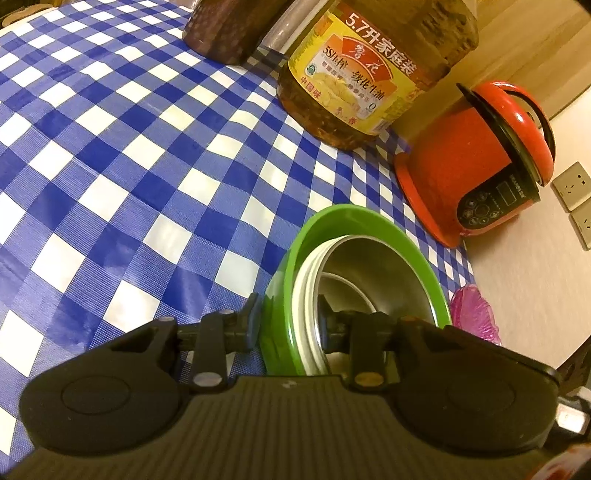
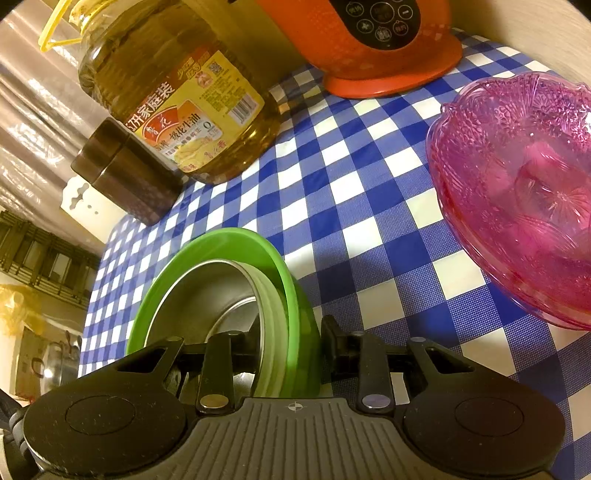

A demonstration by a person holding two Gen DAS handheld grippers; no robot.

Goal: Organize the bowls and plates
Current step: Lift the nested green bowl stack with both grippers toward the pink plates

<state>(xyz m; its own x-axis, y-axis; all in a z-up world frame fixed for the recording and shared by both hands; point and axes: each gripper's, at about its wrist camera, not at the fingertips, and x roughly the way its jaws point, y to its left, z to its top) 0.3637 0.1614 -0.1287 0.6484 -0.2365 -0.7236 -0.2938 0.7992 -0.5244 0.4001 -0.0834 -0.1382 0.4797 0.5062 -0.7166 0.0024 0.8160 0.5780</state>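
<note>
A green bowl (image 1: 369, 221) holds a nested white bowl (image 1: 303, 295) and a steel bowl (image 1: 376, 273). My left gripper (image 1: 288, 321) straddles the near rim of this stack, one finger outside the green wall and one inside, jaws closed on the rims. In the right wrist view my right gripper (image 2: 290, 343) clamps the same green bowl (image 2: 221, 243) rim with the white bowl (image 2: 273, 325) and steel bowl (image 2: 199, 295) inside. A pink glass bowl (image 2: 517, 192) sits on the cloth to the right; its edge shows in the left wrist view (image 1: 476, 314).
A blue-white checked tablecloth (image 1: 129, 166) covers the table. A large oil jug (image 1: 369, 74), a dark jar (image 1: 221, 33) and a red rice cooker (image 1: 472, 158) stand at the back by the wall. Wall sockets (image 1: 576, 184) are at right.
</note>
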